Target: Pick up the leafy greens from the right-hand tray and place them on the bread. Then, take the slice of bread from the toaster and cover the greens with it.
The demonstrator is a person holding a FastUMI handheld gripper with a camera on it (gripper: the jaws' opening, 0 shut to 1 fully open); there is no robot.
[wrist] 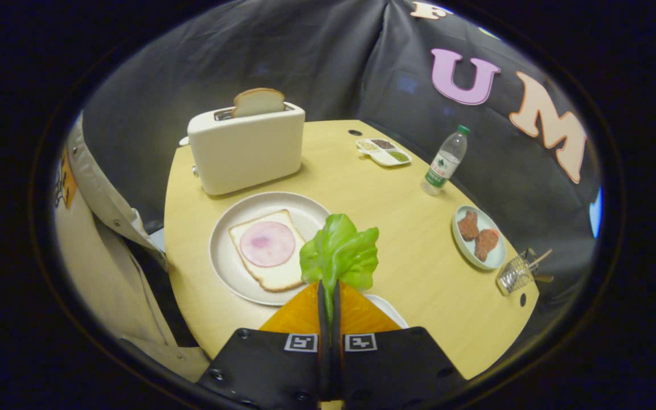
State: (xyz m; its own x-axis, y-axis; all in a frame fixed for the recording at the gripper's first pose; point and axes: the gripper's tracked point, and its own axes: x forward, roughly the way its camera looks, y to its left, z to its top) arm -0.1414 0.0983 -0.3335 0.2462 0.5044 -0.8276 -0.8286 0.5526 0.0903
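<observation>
My gripper (328,291) is shut on the stem of the leafy greens (339,254), which stand up just ahead of the fingers, lifted above the table. To the left of the greens lies a round plate (231,267) with a slice of bread (271,276) topped by a pink ham round (267,244). Beyond the plate stands a white toaster (245,149) with a second bread slice (258,102) sticking up from its slot. A white tray rim (388,310) peeks out just right of the fingers, under the greens.
A small dish (479,237) with brown fried pieces sits at the right. A water bottle (445,161) and a divided sauce tray (384,151) stand at the far right. A wire basket (516,275) is near the table's right edge. A person's sleeve (106,239) lies left of the table.
</observation>
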